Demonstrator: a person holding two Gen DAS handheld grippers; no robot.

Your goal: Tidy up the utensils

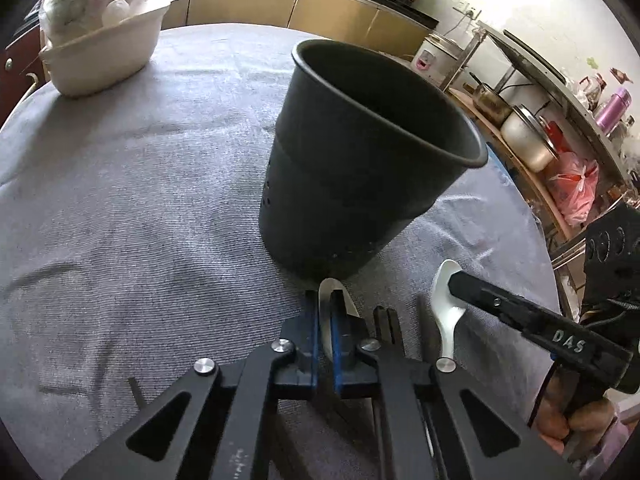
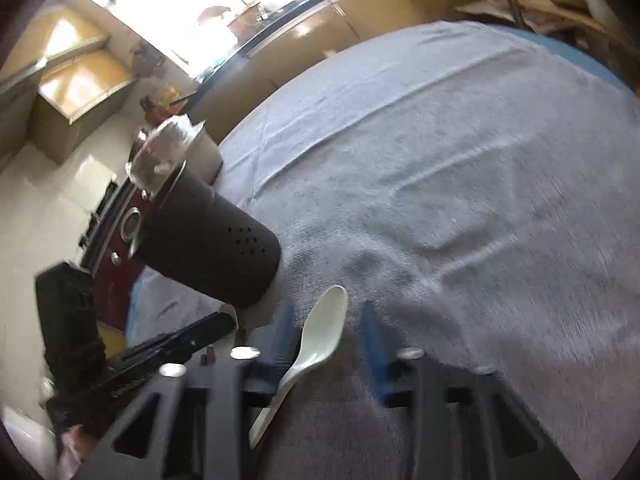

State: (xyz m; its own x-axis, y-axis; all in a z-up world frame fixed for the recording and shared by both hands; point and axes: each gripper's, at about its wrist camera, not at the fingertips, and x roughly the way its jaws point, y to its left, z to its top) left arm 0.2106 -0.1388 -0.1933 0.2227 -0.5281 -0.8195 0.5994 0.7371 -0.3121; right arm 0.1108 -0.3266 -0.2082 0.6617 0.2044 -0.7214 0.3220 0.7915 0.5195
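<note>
Jaws of the left gripper (image 1: 327, 312) pinch one white spoon (image 1: 329, 322) near the black holder (image 1: 360, 160); right gripper (image 2: 326, 340) straddles another spoon (image 2: 316, 340), apparently unclamped (light, stiff, slick: grip mid-handle).

a home kitchen: yellow cabinets (image 1: 336, 12) under a dark counter, rice cooker (image 1: 428, 58), pots (image 1: 524, 136) on a rack.

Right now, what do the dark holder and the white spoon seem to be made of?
Dark holder: probably plastic or coated metal; matte black wall with small punched holes. White spoon: likely ceramic or melamine; smooth, glossy, thick body. The look does not settle either.
</note>
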